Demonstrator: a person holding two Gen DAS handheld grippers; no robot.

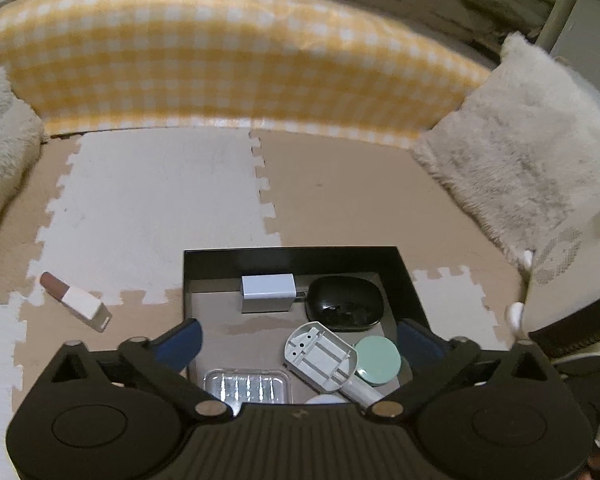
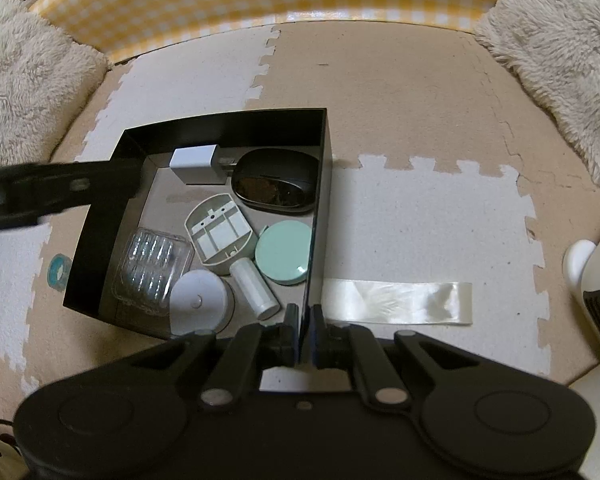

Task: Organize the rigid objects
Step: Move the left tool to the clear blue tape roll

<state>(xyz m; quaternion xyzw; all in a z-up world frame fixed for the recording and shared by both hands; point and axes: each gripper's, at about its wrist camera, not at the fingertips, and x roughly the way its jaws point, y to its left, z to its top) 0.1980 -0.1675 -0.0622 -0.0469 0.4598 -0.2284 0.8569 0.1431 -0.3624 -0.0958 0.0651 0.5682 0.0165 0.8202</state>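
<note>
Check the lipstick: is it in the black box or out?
Out. The lipstick lies on the foam mat, left of the black box.

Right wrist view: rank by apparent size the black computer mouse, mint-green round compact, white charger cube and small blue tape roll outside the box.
1. black computer mouse
2. mint-green round compact
3. white charger cube, though it lies farther from the camera, so unsure against the compact
4. small blue tape roll

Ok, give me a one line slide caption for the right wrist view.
Right gripper clamps the near wall of the black box holding a mouse, charger and green compact.
</note>
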